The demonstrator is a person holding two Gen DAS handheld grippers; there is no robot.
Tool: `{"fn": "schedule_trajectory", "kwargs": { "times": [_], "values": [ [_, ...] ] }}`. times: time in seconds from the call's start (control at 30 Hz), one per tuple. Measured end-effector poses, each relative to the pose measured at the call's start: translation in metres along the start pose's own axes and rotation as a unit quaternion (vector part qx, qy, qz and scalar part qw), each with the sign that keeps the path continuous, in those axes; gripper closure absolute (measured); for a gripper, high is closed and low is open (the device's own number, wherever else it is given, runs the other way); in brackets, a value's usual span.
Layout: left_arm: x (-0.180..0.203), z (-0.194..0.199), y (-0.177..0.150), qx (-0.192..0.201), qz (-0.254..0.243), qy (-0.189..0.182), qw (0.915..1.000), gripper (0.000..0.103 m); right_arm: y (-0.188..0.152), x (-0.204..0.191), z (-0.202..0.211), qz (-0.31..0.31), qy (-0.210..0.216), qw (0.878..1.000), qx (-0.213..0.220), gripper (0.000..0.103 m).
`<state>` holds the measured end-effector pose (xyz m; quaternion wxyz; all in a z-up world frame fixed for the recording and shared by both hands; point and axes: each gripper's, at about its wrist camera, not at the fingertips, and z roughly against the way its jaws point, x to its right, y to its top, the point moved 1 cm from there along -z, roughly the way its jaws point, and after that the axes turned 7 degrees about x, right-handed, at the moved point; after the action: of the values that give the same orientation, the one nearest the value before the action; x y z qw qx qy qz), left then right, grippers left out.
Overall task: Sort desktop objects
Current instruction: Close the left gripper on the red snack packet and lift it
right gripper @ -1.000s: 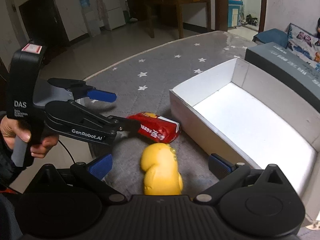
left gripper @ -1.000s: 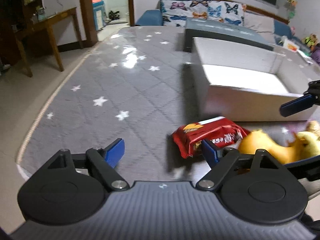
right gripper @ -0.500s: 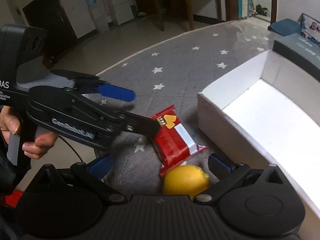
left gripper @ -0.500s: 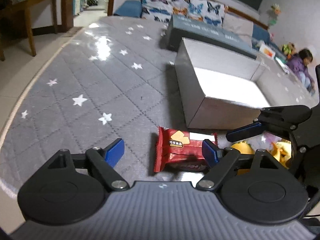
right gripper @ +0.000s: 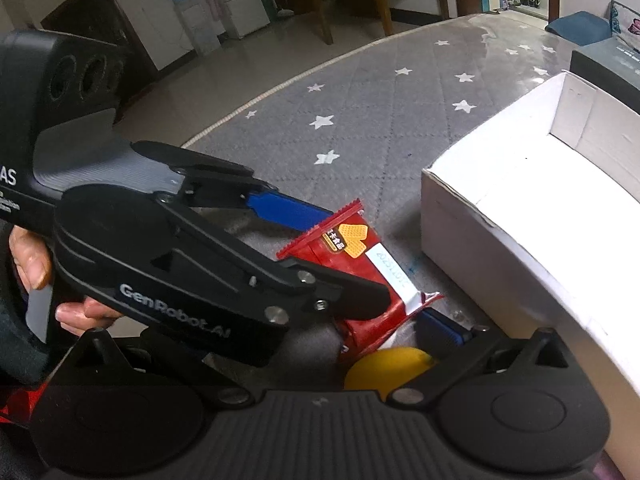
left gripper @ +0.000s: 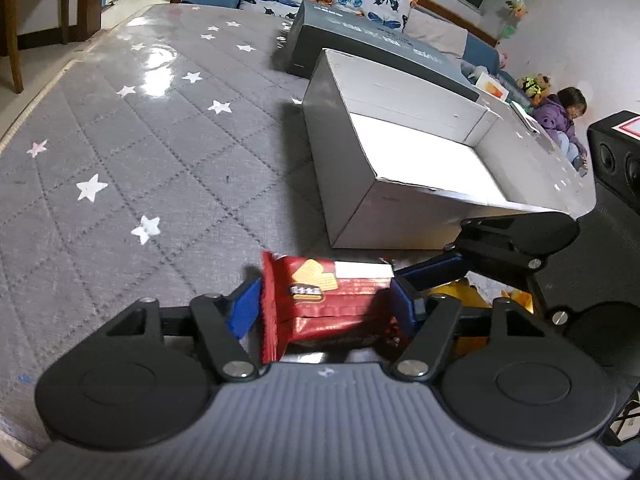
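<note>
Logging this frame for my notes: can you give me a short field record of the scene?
surface: grey star mat
left gripper: fingers either side of red snack pack, touching it
right gripper: around yellow toy; closure unclear
box: white, open, nothing visible inside
placed in box: nothing yet

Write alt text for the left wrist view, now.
The left gripper has its blue fingers against both ends of a red snack packet on a grey star-print mat. An open white box sits just beyond, and the right gripper reaches in over a yellow toy.
</note>
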<state>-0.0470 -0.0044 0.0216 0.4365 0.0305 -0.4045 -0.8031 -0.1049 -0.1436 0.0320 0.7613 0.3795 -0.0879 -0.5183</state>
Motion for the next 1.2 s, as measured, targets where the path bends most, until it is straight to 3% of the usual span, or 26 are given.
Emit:
{"fn": "schedule_trajectory", "kwargs": {
  "times": [0.4, 0.9, 1.2],
  "values": [
    [0.003, 0.018, 0.002, 0.018, 0.007, 0.017, 0.9997, 0.05, 0.007, -0.011, 0.006, 0.004, 0.004, 1.0, 0.018, 0.0],
    [0.04, 0.031, 0.041, 0.068, -0.031, 0.025, 0.9969, 0.057, 0.026, -0.005, 0.047, 0.007, -0.029, 0.996, 0.082, 0.0],
    [0.071, 0.023, 0.078, 0.097, -0.046, 0.004, 0.9941, 0.061, 0.043, 0.014, 0.086, -0.011, -0.066, 0.988, 0.14, 0.0]
  ]
}}
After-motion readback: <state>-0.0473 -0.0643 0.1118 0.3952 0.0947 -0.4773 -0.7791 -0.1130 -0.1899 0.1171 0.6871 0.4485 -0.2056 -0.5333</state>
